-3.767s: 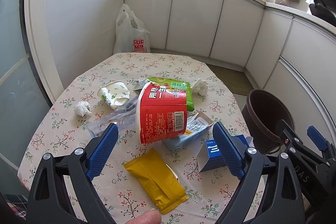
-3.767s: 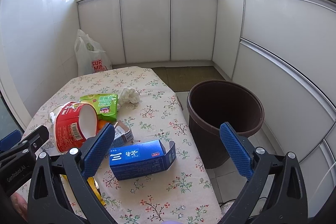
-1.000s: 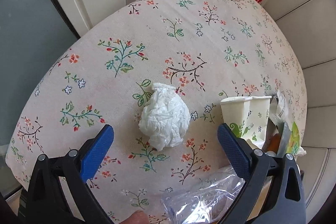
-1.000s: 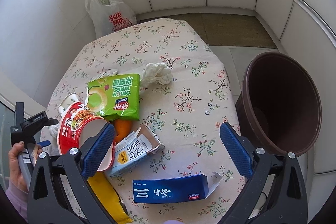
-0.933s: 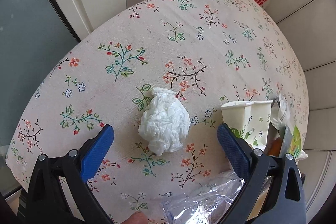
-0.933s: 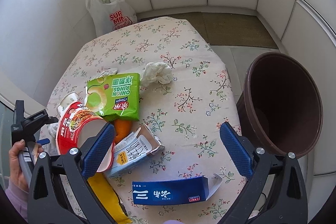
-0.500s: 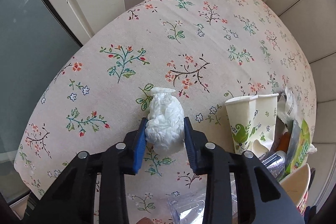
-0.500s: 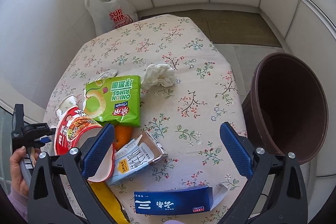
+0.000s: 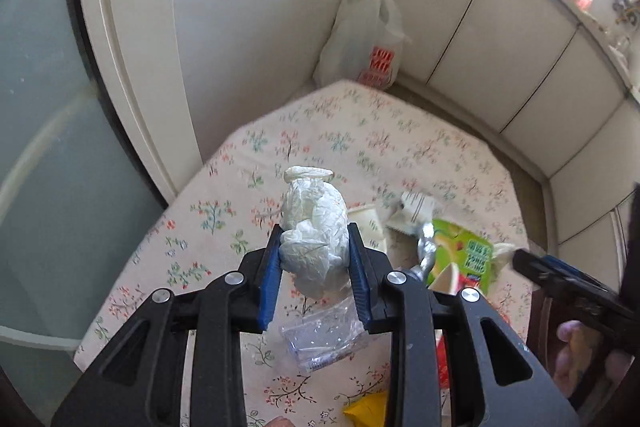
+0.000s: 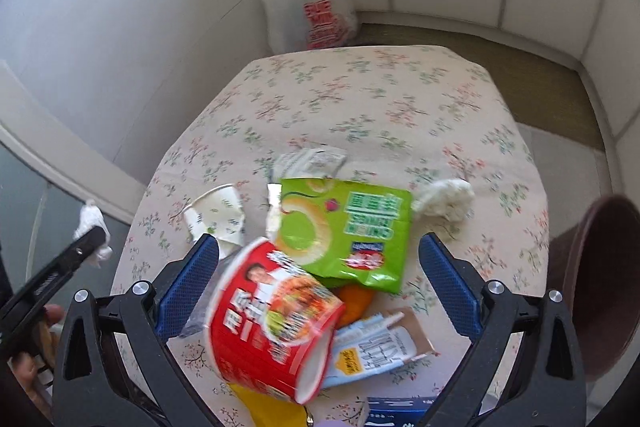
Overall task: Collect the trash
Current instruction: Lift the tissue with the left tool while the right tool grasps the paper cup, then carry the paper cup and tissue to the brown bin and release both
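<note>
My left gripper (image 9: 314, 267) is shut on a crumpled white tissue ball (image 9: 314, 227) and holds it above the floral table (image 9: 360, 147). It also shows in the right wrist view (image 10: 94, 227) at the far left. My right gripper (image 10: 316, 283) is open above the trash pile, its jaws on either side of a red noodle cup (image 10: 272, 327) lying on its side. A green snack bag (image 10: 348, 231), a paper cup (image 10: 218, 215), a second tissue (image 10: 444, 201) and a blue-white carton (image 10: 376, 347) lie around it.
A brown bin (image 10: 600, 287) stands off the table's right edge. A white plastic bag (image 10: 308, 3) sits on the floor beyond the table. A clear plastic wrapper (image 9: 324, 335) and a yellow packet (image 9: 368, 407) lie near the front. White cabinets surround the table.
My left gripper closed on the tissue ball and lifted it off the table. My right gripper moved left and lower over the noodle cup and snack bag.
</note>
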The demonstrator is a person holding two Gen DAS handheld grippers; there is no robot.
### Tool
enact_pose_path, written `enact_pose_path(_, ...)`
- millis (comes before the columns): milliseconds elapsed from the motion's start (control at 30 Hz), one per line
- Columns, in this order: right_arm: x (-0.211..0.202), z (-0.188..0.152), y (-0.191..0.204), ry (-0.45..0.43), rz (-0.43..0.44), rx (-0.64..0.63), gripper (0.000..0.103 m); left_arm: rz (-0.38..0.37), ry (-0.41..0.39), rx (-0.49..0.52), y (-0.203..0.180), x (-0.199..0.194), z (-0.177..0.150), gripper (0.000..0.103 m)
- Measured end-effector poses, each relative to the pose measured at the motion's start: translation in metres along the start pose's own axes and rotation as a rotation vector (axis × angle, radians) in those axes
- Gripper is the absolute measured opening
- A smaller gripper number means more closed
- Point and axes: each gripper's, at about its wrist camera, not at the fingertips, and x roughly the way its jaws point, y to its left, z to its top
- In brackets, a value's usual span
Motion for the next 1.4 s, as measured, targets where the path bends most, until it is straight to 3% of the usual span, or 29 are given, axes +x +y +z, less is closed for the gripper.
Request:
enact_pose_path(167,0.051,0.026,0.062,0.172,-0.006,-0.1,0.096,-0.02,-0.24,0.038,-0.013,-0.064,0.023,0.031)
enact_pose_path(333,0.099,0.034,0.098,0.287,-0.008,-0.06,0.096,-0.071,-0.312,0.042,-0.003,-0.094,0.027,0.031)
enact_pose_path(567,0.144,0.027,0.13,0.374,-0.144,-0.197,0.096,-0.084,-0.281,0.017,0.01,-0.091,0.026,0.031)
enact_pose_path(900,0.184,0.02,0.127,0.431,-0.217,-0.235,0.096,-0.103,-0.224,0.024,0.007,-0.082,0.02,0.033)
enact_pose_path(933,0.185,0.018,0.126,0.422,-0.215,-0.233,0.095,-0.102,-0.222,0.026,0.007,-0.08,0.02,0.033)
enact_pose_path(1000,0.187,0.014,0.125,0.413,-0.195,-0.231,0.082,-0.098,-0.217,0.028,0.006,-0.078,0.02,0.033)
enact_pose_path(1400,0.146,0.009,0.099,0.264,-0.09,-0.142,0.074,-0.086,-0.185,0.021,0.007,-0.064,0.018,0.032)
